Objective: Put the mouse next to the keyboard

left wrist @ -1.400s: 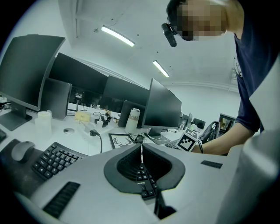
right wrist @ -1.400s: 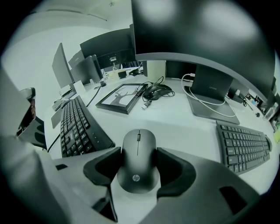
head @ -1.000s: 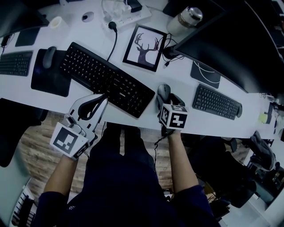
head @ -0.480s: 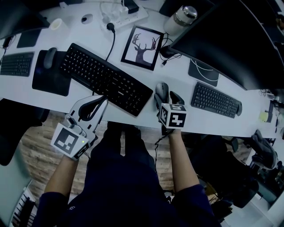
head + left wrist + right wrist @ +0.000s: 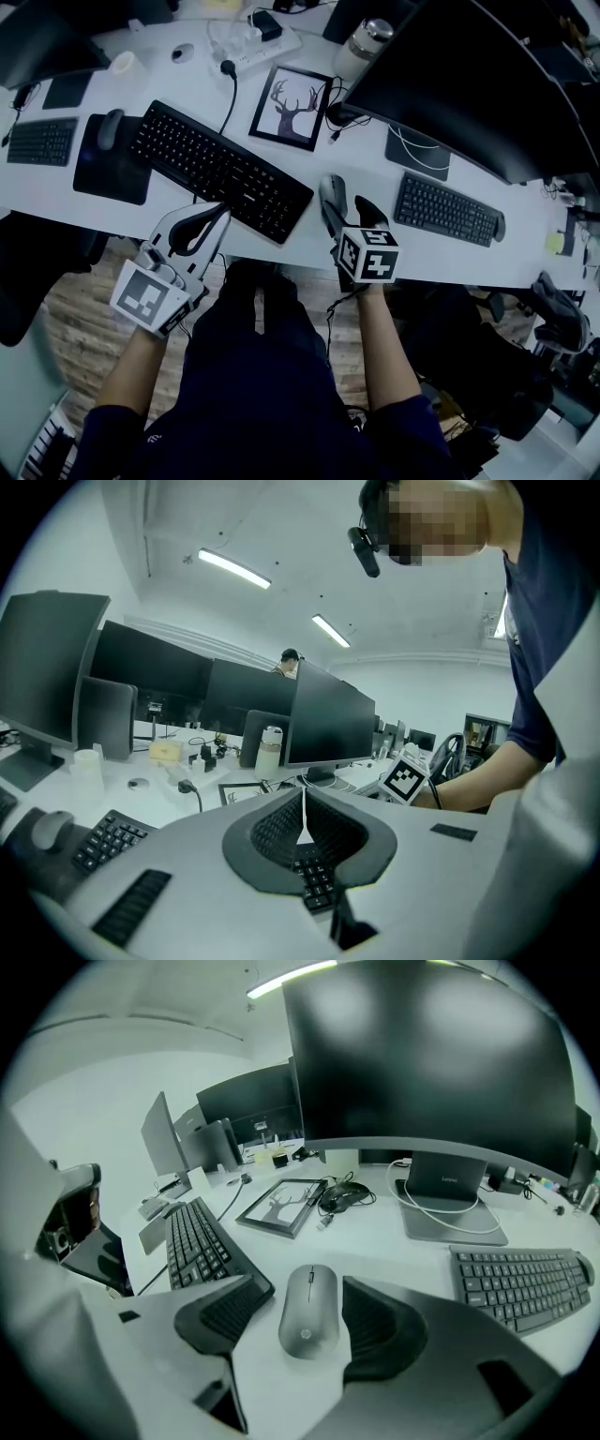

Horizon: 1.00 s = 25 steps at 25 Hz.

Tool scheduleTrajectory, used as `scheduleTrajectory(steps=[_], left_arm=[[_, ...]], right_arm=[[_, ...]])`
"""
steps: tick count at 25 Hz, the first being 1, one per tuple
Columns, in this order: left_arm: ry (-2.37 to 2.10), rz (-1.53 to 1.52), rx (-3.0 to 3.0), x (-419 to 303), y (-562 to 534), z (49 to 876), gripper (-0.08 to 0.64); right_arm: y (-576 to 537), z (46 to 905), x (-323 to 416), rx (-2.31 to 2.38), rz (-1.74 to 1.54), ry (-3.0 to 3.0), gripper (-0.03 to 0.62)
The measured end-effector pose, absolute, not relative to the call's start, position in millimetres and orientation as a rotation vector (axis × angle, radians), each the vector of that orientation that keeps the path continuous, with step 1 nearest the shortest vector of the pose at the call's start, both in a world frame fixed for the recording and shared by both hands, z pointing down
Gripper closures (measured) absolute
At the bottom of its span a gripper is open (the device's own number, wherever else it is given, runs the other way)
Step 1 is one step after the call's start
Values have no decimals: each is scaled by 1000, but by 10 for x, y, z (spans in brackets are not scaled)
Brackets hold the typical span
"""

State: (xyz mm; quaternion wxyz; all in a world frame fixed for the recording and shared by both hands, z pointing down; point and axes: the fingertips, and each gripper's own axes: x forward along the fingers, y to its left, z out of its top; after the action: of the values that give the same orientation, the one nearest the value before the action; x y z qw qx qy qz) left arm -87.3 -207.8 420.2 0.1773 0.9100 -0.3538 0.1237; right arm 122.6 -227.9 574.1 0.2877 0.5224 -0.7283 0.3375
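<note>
Head view: the mouse lies flat on the table, just beside the right end of the keyboard and not touching it. The right gripper straddles the mouse from the near side. The left gripper hangs over the table's near edge in front of the keyboard and carries nothing. Left gripper view: the jaws are closed on each other with nothing between them, and keyboard keys show beyond the pads. Right gripper view: the jaws have just been opening and stand wide. The mouse lies between them with bare table on either side, so neither pad presses on it. The placement appears complete, and the step in hand is judged to be release and withdrawal. To do it well, keep the jaws fully spread and draw the gripper up and back along its own line. Avoid sideways drift, since either pad could nudge the mouse askew or into the keyboard. Containers: one bottle stands at the far side beside the monitor. Its lid is on, so its contents cannot be seen.
</note>
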Motion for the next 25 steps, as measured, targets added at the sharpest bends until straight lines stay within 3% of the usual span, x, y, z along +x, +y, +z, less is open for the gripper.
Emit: scheduleTrajectory(steps=[25], left_arm=[[-1086,312,2704,-589,-1746,3542,526]], right_arm=[[-1894,4507,1364,1488,786,-2252,344]])
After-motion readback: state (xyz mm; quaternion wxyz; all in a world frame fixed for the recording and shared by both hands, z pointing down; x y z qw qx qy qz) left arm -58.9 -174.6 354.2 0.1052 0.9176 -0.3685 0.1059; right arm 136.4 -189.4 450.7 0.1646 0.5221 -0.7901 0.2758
